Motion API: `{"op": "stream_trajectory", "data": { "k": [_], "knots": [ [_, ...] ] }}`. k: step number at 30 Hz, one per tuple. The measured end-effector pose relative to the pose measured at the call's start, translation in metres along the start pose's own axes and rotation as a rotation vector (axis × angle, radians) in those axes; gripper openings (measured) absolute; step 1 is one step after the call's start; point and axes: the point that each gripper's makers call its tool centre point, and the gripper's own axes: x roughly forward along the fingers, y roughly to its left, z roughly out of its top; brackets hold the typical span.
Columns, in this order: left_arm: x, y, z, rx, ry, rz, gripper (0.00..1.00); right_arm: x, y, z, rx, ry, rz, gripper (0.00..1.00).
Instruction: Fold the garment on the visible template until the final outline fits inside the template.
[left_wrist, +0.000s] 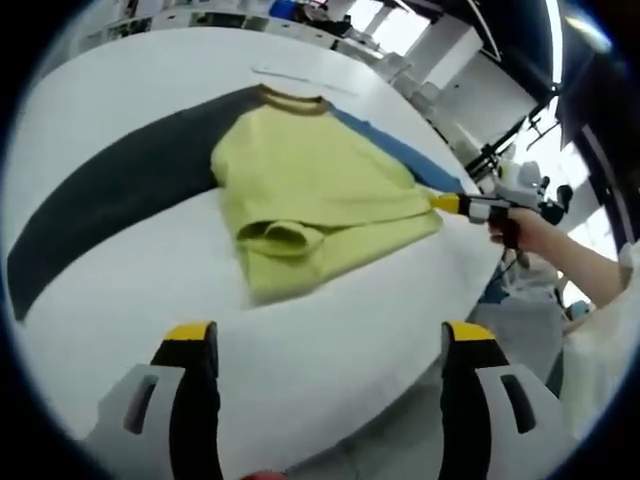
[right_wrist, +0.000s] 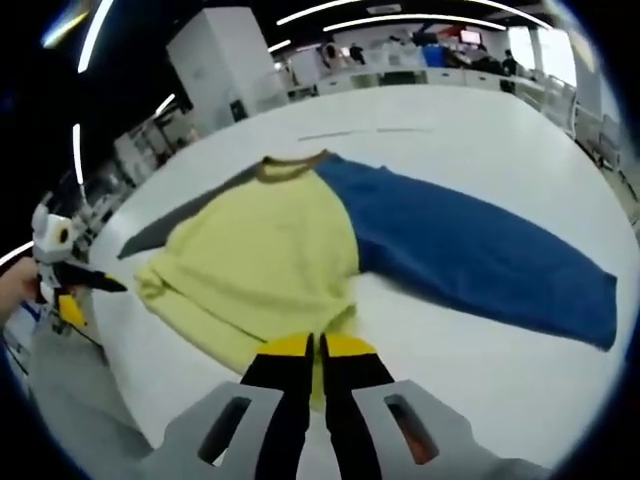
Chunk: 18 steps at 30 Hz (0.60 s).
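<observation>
The soft yellow garment (right_wrist: 262, 265) lay rumpled on the smooth white bench (right_wrist: 480, 140). The right tool (right_wrist: 318, 345) pinched its hem; the left tool (left_wrist: 330, 335) stood apart, holding nothing.

Left gripper view: near table edge, looking across; right gripper view: opposite side (closer); both share garment (left_wrist: 310, 190) (right_wrist: 265, 255)

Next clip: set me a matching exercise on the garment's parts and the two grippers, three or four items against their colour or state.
Column one:
1. Garment body
2. Long sleeve spread across the table in the right gripper view
3. Long sleeve spread out in the left gripper view
4. Right gripper

Column two:
A. dark grey
B. fingers closed on the yellow hem
C. blue
D. yellow-green

Pairs: 1-D, 2-C, 3-A, 4-B

The left gripper, by contrast, is open above the white table.
</observation>
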Motion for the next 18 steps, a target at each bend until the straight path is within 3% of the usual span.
{"op": "stream_trajectory", "data": {
  "k": [10,18],
  "knots": [
    [0.007,-0.005,0.009,0.01,-0.03,-0.011,0.85,-0.008,-0.001,0.015,0.033,-0.045,0.006,0.04],
    [0.013,-0.014,0.026,0.021,-0.099,-0.042,0.66,-0.009,0.0,0.018,0.034,-0.052,0.007,0.04]
  ]
}}
